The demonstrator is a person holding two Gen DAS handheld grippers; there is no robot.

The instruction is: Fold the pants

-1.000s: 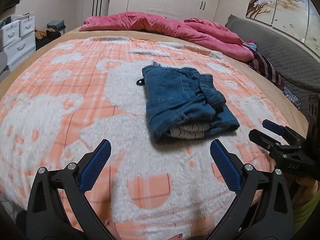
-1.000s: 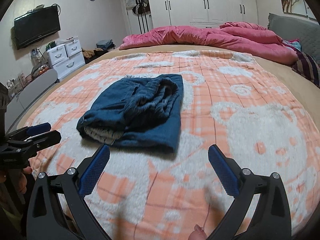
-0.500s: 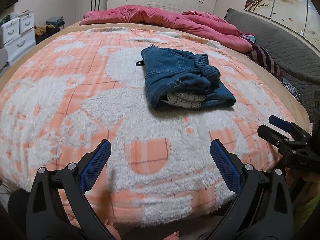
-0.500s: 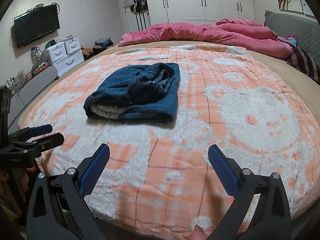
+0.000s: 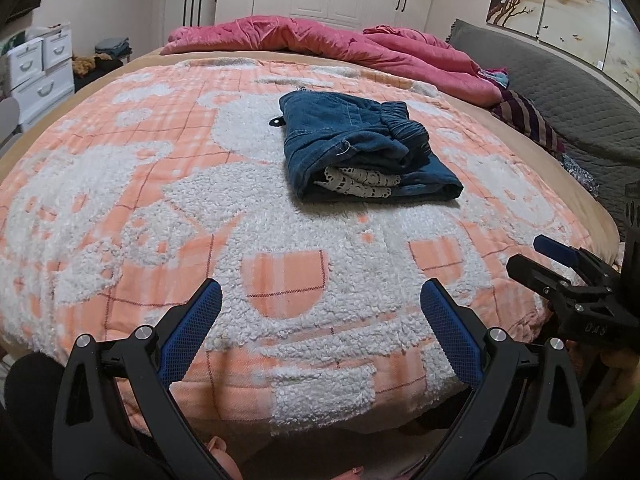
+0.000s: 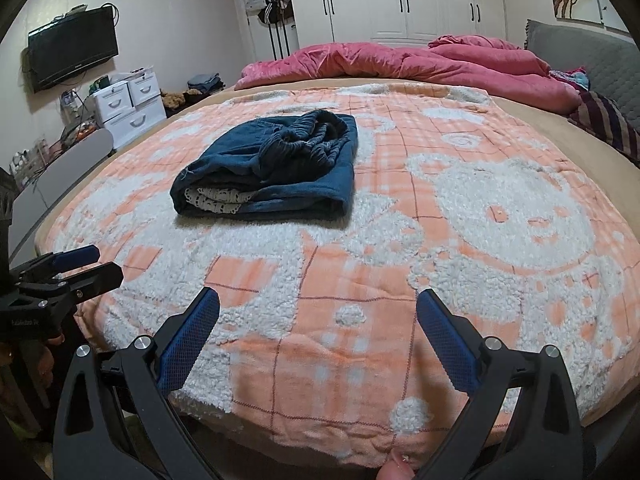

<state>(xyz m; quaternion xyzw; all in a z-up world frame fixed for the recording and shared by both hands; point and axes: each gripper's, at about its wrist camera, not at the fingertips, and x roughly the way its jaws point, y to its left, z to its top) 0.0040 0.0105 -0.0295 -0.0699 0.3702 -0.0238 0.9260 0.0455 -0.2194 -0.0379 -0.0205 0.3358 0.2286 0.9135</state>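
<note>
Nearest us, our left gripper (image 5: 320, 304) and right gripper (image 6: 318, 312) hang over the blanket's (image 5: 280, 320) near edge, both spread wide and holding nothing. Farther in, mid-blanket, we see the pants (image 5: 360, 152) folded into a thick blue denim bundle, long axis running away from us, white lace trim peeking from the near end, gathered waistband on top.

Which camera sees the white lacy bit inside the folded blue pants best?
The left wrist view. There the white lace faces the camera at the open front edge of the folded blue pants, wide and clear. The right wrist view shows the same lace smaller, at the pants' near left corner, seen more from the side.
</note>
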